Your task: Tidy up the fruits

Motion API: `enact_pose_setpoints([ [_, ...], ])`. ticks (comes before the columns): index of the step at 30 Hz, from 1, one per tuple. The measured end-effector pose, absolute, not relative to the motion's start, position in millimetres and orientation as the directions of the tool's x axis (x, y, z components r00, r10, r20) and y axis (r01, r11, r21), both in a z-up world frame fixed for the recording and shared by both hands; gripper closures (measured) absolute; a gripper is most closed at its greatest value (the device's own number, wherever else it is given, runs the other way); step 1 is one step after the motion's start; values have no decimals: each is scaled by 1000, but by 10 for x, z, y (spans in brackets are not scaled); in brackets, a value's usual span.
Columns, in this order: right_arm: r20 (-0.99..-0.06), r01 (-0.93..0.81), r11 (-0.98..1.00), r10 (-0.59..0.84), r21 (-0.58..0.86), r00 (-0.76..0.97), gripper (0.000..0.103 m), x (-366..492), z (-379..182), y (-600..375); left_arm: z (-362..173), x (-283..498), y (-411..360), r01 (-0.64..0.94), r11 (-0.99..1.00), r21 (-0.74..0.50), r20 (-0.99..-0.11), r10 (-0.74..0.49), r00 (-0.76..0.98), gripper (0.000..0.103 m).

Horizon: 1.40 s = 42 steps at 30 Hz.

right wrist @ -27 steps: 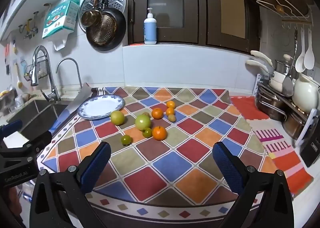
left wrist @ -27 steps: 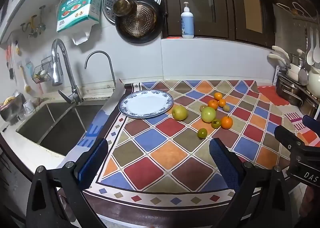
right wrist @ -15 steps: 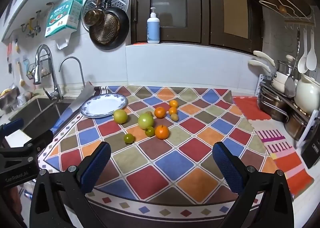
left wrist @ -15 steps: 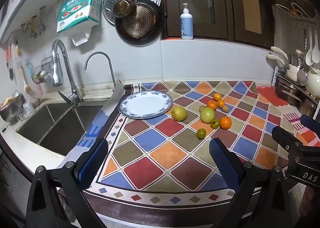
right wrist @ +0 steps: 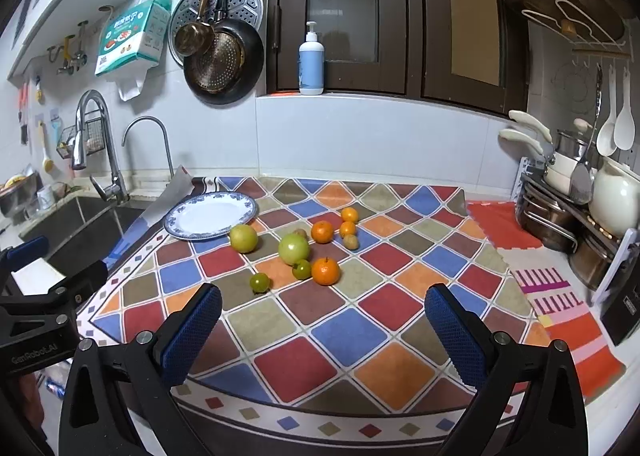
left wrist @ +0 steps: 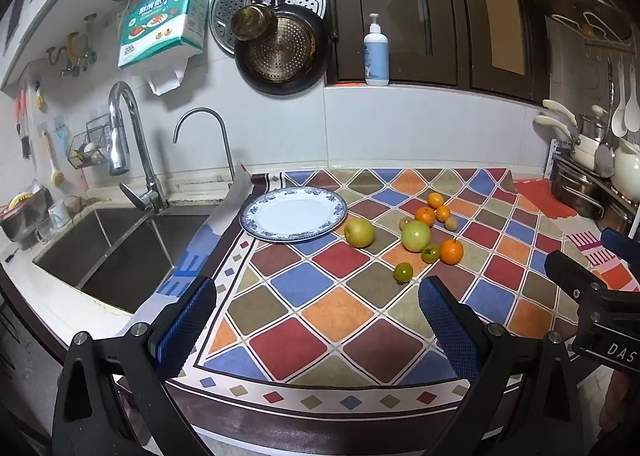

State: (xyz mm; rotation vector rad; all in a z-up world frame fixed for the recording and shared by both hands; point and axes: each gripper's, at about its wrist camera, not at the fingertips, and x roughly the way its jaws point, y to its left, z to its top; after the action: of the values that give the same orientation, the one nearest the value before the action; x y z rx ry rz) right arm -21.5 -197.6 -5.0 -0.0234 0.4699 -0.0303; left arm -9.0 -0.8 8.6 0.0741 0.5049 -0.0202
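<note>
Lettering "GenRobot.AI" marks the left gripper [right wrist: 44, 320], "DAS" the right gripper [left wrist: 600, 320] (both spread wide, holding nothing, blue textured pads). Round fruits [left wrist: 416, 236], green and orange, lie loose just right of the glossy blue-rimmed plate [left wrist: 294, 214] on the diamond-patterned mat [left wrist: 336, 320].

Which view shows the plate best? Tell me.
The left wrist view: the plate sits near the centre, whole and large. The right wrist view shows the same plate whole too, but smaller and off to the left.
</note>
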Motion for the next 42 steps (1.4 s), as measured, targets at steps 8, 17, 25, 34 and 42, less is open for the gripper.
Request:
enact_pose_setpoints([
  [8,-445,23,999,-35,-31,895,1,-229,-40,-1984,103,-97,20,37,997,62,-475,-3,880,0],
  [17,-446,22,999,-32,-29,895,1,-231,-45,-1971,107,-105,9,51,997,62,-469,-16,883,0],
  [25,-450,17,1000,-23,-19,893,1,-224,-34,-1988,119,-109,8,50,996,67,-461,-14,887,0],
  [34,-445,9,1000,-15,-17,895,1,-212,-20,-1984,134,-97,0,47,996,69,-455,-11,890,0],
  [42,-445,8,1000,-15,-17,896,1,-208,-18,-1979,145,-88,-1,50,996,68,-454,-14,891,0],
])
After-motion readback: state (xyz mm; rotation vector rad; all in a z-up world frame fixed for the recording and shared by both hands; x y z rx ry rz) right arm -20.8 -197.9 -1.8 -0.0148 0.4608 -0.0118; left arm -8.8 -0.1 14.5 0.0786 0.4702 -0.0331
